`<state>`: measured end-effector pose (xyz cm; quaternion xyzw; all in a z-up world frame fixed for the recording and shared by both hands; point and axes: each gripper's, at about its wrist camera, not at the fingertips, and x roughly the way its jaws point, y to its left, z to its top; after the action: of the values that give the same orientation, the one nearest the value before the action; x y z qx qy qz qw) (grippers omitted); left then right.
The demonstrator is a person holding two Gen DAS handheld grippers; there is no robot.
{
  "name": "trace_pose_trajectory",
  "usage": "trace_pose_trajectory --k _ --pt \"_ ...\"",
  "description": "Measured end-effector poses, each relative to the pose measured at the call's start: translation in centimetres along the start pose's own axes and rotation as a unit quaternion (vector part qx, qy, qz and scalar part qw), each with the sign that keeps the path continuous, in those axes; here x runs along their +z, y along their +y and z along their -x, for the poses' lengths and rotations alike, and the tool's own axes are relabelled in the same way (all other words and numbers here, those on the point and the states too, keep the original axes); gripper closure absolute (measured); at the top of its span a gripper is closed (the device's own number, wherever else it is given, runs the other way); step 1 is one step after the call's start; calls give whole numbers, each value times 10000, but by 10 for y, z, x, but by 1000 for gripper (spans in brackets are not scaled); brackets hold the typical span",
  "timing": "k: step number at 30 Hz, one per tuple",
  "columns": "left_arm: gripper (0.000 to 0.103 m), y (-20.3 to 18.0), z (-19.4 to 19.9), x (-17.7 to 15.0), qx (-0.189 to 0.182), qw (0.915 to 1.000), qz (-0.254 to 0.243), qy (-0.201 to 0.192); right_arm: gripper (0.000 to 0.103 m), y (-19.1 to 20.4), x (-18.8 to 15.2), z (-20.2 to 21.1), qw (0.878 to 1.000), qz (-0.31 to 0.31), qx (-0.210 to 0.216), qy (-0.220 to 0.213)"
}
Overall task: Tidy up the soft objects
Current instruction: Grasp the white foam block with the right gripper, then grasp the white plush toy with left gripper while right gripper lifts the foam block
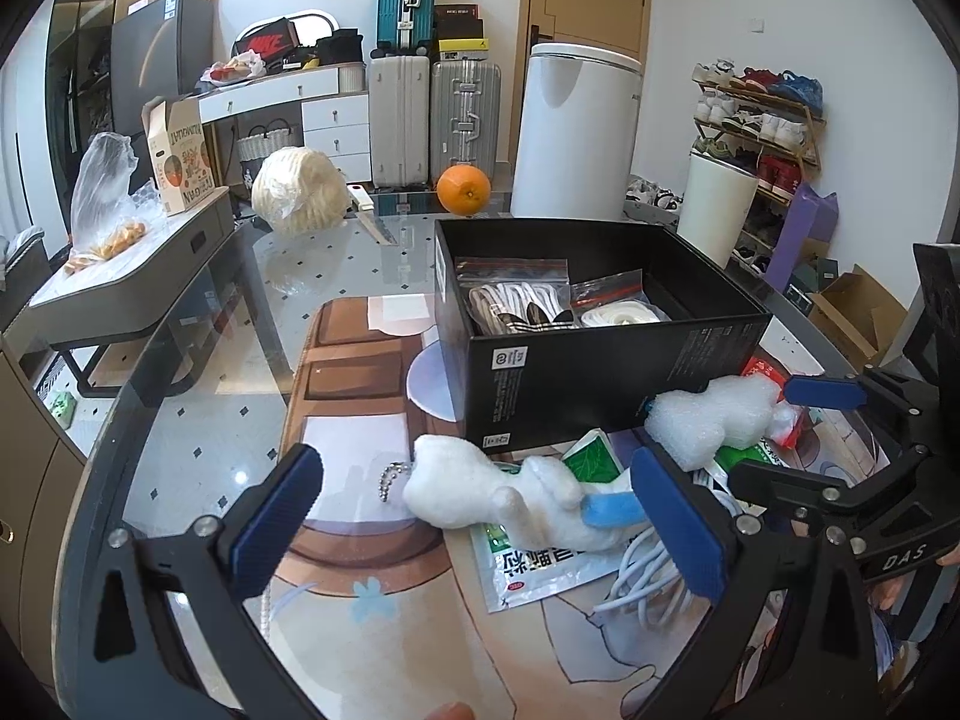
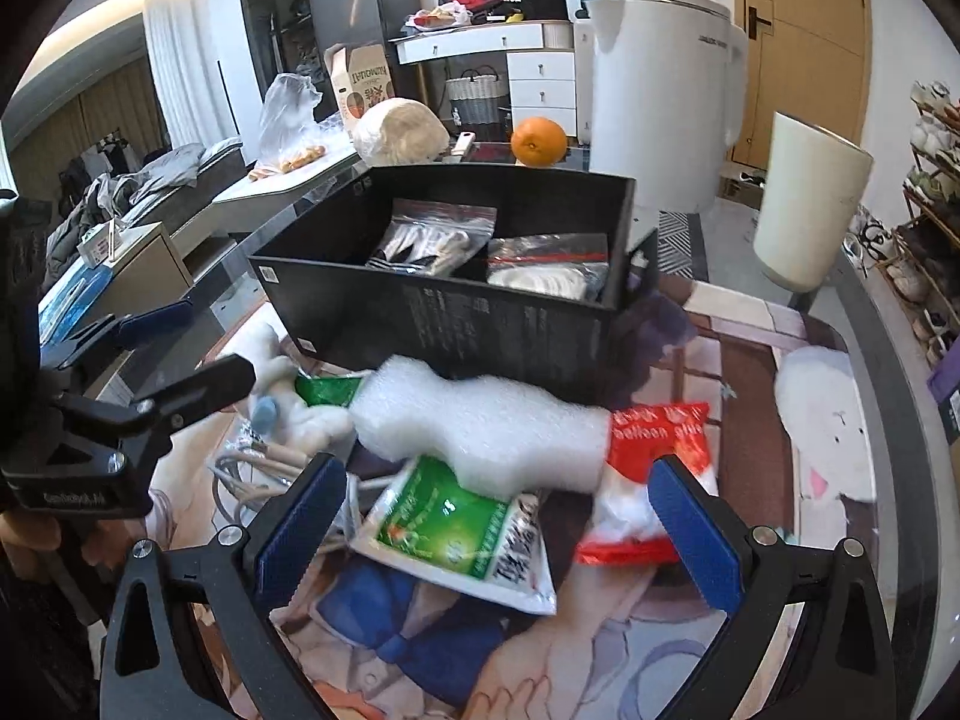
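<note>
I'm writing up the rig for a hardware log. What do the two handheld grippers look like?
Both are alike: black angular frames with silver screw heads and blue ribbed finger pads. The left gripper and right gripper each carry small white lettering on the body.

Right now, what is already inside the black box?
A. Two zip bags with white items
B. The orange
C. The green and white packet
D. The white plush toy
A: the black box holds two zip bags, while the white plush toy and the green and white packet lie on the mat in front of it and the orange sits behind it.
</note>
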<state>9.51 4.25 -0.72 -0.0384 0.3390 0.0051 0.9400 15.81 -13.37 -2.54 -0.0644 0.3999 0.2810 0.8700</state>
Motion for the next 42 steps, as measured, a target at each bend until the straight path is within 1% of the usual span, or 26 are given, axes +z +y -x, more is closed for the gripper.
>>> trace_pose_trajectory --k 6,12,18,20,21,25,28,33,42 --pt "0 6 -1 0 -27 9999 142 29 1 5 9 -15 9999 -112 40 46" --pt "0 7 0 -1 -16 9998 187 2 1 11 16 -26 9995 -60 -307 39" --pt "0 8 3 -1 108 9998 170 -70 1 13 18 -30 9989 -66 -467 39" --pt "0 9 4 -1 172 9997 148 -101 6 13 18 -29 9988 -90 -488 8" --pt "0 9 5 -1 187 9997 147 -111 10 13 18 -29 9988 -94 -489 -12" --pt "0 12 8 -1 228 9995 143 -134 12 13 16 -23 9991 -136 -385 -132" --pt "0 12 8 -1 231 9996 140 -130 12 11 13 -13 9989 -193 -322 -295" --pt "0 13 15 1 208 9994 110 -238 12 10 13 10 9982 -137 -300 -492" --pt "0 14 23 9 207 9991 157 -343 12 9 34 62 9949 -28 -280 -973"
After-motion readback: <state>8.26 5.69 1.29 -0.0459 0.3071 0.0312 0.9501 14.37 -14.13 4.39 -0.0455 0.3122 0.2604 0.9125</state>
